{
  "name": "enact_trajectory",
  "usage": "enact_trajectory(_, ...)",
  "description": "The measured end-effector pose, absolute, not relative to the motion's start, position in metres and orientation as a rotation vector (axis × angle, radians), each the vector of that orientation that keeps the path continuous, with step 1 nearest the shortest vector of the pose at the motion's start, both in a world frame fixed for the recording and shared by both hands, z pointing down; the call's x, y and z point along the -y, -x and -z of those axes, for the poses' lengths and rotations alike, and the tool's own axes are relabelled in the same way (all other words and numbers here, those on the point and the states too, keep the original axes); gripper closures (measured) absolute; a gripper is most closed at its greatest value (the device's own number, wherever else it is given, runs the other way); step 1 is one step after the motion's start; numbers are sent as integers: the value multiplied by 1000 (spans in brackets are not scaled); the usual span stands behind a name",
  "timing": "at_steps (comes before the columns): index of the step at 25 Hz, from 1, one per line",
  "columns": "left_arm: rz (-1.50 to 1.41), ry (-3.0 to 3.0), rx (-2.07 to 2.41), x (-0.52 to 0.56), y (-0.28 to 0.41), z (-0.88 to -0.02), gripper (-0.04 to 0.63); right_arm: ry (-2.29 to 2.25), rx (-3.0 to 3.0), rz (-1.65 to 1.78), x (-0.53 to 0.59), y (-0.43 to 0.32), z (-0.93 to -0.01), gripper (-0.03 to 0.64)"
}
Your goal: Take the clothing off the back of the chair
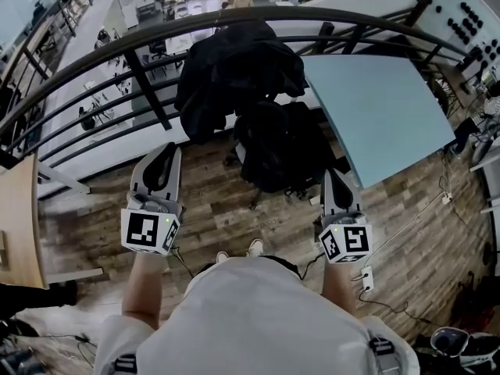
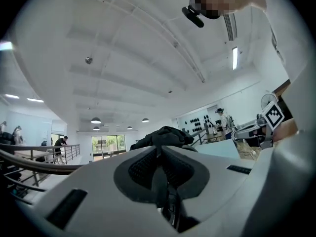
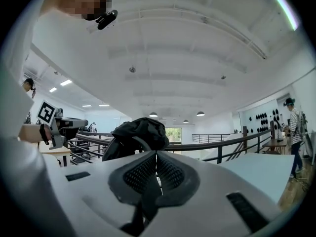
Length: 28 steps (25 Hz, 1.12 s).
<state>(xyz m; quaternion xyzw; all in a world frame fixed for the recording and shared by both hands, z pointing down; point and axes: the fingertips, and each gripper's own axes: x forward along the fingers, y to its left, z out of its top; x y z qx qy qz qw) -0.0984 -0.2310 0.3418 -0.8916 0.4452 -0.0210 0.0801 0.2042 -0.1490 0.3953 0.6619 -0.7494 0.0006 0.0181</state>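
A black jacket (image 1: 234, 69) hangs bunched over the back of a black office chair (image 1: 273, 147) in front of me. It also shows ahead in the left gripper view as the dark jacket (image 2: 165, 135), and in the right gripper view as the jacket (image 3: 138, 130). My left gripper (image 1: 165, 153) is held out level to the left of the chair, short of the cloth, jaws shut with nothing in them. My right gripper (image 1: 328, 176) sits to the right of the chair seat, also shut and empty. Neither one touches the jacket.
A curved dark railing (image 1: 156, 45) runs behind the chair, with a drop to a lower floor beyond. A light blue table (image 1: 375, 108) stands at the right and a wooden tabletop (image 1: 19, 225) at the left. Cables and a power strip (image 1: 366, 278) lie on the wood floor.
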Motion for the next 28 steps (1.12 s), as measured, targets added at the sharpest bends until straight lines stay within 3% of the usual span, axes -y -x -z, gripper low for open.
enact_trajectory(2,82,2670,-1302,239,91,-336,561,-2055,2340,3,152,-207,-393,597)
enact_trajectory(5,140,2694,-1230,247,75,-332,469,-2067,2344,-10,156,-211,-393,597)
enact_trajectory(17,575,2438,-921,287,17,-315,208,-2112,2347,-51,156,-224,-396,597)
enact_trajectory(28,788,2245,-846,320,-17,-324,59,-2165,2330,-82,155,-232,-403,597)
